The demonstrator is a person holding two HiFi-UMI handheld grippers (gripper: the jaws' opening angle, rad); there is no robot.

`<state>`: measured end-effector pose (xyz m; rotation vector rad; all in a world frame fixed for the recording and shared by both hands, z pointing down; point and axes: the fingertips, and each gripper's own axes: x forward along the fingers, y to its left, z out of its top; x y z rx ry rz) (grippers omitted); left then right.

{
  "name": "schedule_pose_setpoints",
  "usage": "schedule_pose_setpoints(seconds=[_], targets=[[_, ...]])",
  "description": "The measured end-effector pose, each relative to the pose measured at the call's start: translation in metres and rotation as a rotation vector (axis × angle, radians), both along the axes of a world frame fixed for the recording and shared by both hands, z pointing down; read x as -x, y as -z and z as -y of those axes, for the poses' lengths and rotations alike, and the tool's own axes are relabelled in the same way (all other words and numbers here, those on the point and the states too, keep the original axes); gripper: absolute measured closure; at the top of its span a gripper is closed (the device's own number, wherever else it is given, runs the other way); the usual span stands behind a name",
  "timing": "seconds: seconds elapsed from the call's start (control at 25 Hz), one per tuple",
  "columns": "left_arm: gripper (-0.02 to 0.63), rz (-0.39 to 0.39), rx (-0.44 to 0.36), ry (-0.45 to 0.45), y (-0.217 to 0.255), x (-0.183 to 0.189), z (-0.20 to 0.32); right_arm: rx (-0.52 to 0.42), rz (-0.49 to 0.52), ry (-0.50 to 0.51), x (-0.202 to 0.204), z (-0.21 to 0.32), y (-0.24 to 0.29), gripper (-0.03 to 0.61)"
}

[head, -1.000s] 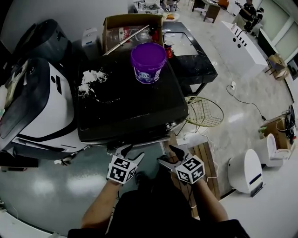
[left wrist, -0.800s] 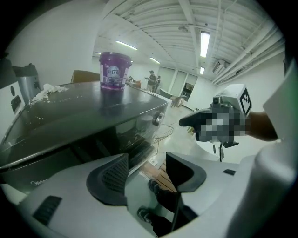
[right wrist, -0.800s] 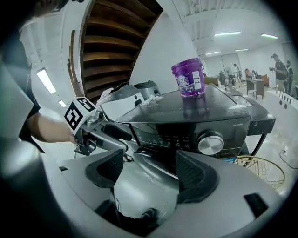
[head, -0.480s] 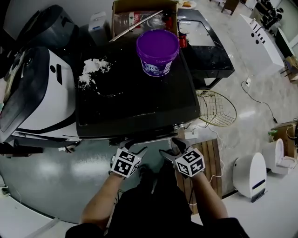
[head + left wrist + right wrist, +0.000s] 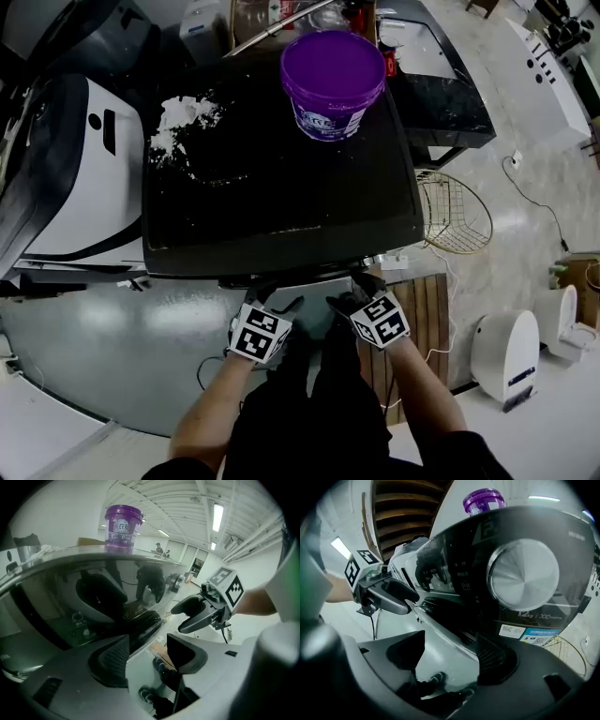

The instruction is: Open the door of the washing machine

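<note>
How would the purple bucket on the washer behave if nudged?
The purple bucket sits flat and squat, so it probably slides rather than tips. The washer top looks glossy, likely slippery. Its lid seems on; weight unclear.

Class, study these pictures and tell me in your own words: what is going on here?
A person stands at the front of a black-topped washing machine, holding a gripper in each hand. The left gripper and right gripper hang side by side just below its front edge, jaws apart and empty. A purple bucket and spilled white powder sit on the machine's top. No door stands open yet.
</note>
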<state>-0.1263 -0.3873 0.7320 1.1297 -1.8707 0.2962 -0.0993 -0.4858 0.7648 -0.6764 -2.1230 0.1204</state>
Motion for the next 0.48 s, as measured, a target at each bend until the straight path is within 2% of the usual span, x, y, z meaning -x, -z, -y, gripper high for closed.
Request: schedule_pose_setpoints(seconds=[0.2, 0.48], targets=[[0.35, -0.036, -0.025, 0.063, -0.01, -0.003, -0.009, -0.086, -0.007, 0.01, 0.007, 0.014, -0.026, 0.236], [0.35, -0.041, -0.052, 0.106, -0.013, -0.006, -0.016, -0.162, -0.017, 0.081, 0.013, 0.02, -0.051, 0.242]])
